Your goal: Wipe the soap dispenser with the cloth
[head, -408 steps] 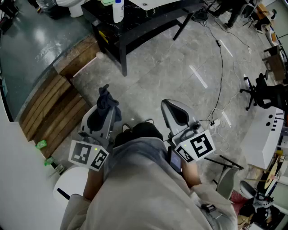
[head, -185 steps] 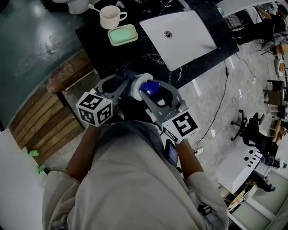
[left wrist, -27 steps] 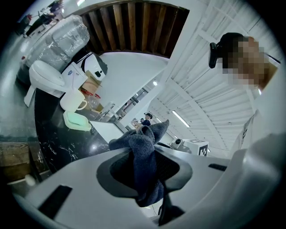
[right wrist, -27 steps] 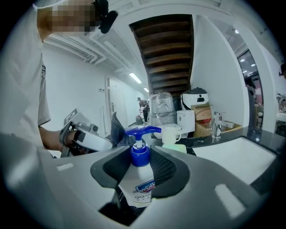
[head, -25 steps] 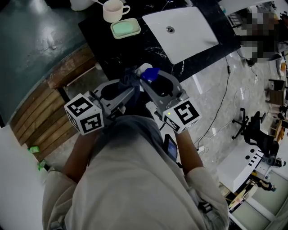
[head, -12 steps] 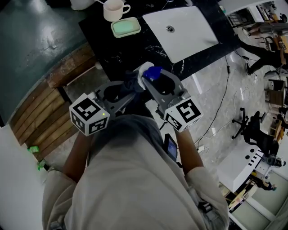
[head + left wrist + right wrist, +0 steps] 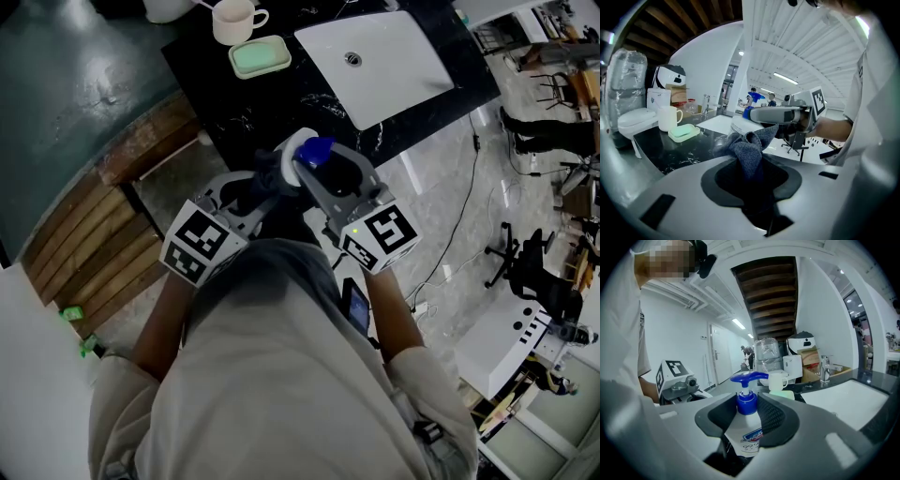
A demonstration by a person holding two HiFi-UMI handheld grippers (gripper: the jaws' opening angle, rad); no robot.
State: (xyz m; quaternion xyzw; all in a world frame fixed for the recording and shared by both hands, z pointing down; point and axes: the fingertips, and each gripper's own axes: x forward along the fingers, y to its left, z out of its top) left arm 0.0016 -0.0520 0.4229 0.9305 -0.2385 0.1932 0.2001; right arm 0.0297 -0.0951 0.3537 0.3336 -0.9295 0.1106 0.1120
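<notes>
left fingers [image 7: 719,180]: your left gripper [image 7: 751,161] has them shut tight on the cloth [image 7: 749,143], with no gap showing. the dark blue-grey bunch stands up out of the pads.
right fingers [image 7: 772,417]: your right gripper [image 7: 748,412] has them clamped on the soap dispenser [image 7: 750,437], one ribbed pad on each side of the bottle just under the blue collar. they are open only as wide as the bottle.
soap dispenser: a white bottle with a printed label and a blue pump. it stands upright in the right gripper view, with the pump head rising above the pads. in the head view it shows at the centre of the frame, at the near edge of the black counter [image 7: 272,103].
cloth: in the head view it sits at centre, just left of the dispenser. in the left gripper view its top fold appears to lie against the bottle's white side, right under your right gripper.
grippers: side by side at mid-frame in the head view, marker cubes toward you and tips meeting at the dispenser.
counter: it fills the upper middle of the head view. a white sink [image 7: 375,56] is at upper right. a green soap dish [image 7: 260,56] is at upper left, with a white mug [image 7: 230,19] just above it.
</notes>
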